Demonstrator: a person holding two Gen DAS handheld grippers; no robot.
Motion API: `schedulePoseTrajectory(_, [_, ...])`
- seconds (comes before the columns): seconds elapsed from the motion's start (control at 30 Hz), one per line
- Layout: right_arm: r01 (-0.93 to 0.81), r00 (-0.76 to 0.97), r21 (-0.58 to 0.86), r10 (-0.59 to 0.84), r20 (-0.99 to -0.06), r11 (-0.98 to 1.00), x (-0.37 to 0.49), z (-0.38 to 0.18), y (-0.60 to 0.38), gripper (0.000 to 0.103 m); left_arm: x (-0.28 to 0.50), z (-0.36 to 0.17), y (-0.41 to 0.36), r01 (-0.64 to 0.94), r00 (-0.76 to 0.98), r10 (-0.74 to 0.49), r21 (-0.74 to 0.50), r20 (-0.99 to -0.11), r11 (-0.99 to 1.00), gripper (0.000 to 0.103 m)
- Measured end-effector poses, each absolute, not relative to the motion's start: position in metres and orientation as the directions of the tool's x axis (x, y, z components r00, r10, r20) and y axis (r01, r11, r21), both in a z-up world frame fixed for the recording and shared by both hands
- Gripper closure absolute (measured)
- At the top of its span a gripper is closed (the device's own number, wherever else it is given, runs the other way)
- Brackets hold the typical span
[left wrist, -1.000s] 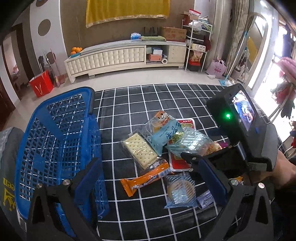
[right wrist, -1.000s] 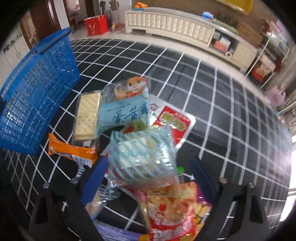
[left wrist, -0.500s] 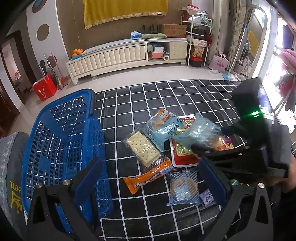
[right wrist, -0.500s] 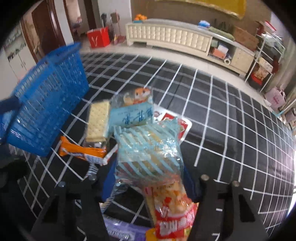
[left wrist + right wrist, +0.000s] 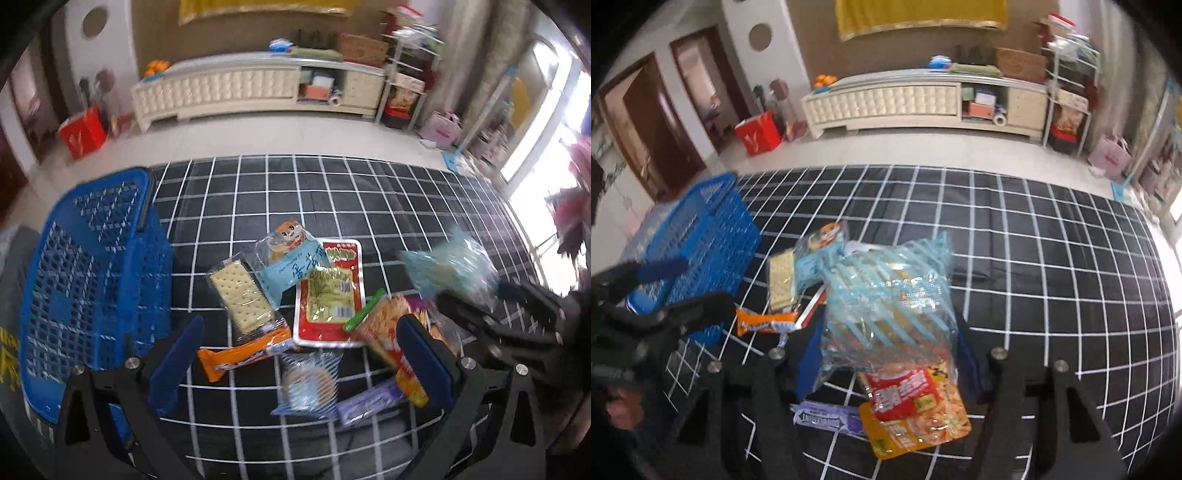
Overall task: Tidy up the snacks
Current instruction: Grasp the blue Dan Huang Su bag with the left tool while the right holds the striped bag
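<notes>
**Striped Snack Bag Clamped in Right Gripper, Raised Above the Pile**

Right gripper: closed on the light-blue striped snack bag, blue pads pressed against both sides. Bag held off the black grid-pattern mat, above the remaining snacks; also visible, blurred, at the right edge of the left wrist view.

Left gripper: fingers spread wide apart, nothing between them, poised above the near side of the pile.

Blue plastic basket: standing on the mat at the left, well apart from the held bag. Contents not discernible.

Lying on the mat, in a loose overlapping cluster:
- cracker pack, nearest the basket
- orange wrapper, touching the cracker pack's near end
- pale-blue packet with cartoon animal
- red-and-yellow flat pack
- round biscuit pack
- purple bar
- orange-red noodle snack pack, directly beneath the held bag in the right wrist view.
</notes>
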State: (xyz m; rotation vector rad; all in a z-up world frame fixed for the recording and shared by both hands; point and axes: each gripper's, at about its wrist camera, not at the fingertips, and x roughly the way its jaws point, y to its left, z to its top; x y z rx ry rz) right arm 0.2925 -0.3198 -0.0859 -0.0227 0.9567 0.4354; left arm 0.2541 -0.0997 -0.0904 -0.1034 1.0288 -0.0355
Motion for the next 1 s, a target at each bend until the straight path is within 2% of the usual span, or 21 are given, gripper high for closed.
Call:
schedulePoseTrajectory(0.27, [-0.286,0.483,0.275,0.386,-0.786,0.918,0.319,-0.093,-0.340,0.037,0.317,-0.118,-0.092,-0.184,0.396,-0.122,-0.209,-0.910,0.960,0.000])
schedulePoseTrajectory(0.5, [-0.240,0.470,0.251,0.338,-0.815,0.938,0.344,-0.113,-0.333,0.037,0.361,-0.167,-0.079,-0.313,0.293,-0.190,-0.281,-0.937,0.907,0.000])
schedulePoseTrajectory(0.73, [-0.223,0.435,0.283,0.355,-0.827,0.933,0.351,-0.132,-0.333,0.037,0.380,-0.199,-0.078,-0.335,0.226,-0.156,-0.227,-0.961,0.914,0.000])
schedulePoseTrajectory(1.0, [-0.237,0.415,0.304,0.379,-0.827,0.923,0.354,-0.135,-0.333,0.037,0.388,-0.212,-0.071,-0.327,0.247,-0.107,-0.187,-0.963,0.927,0.000])
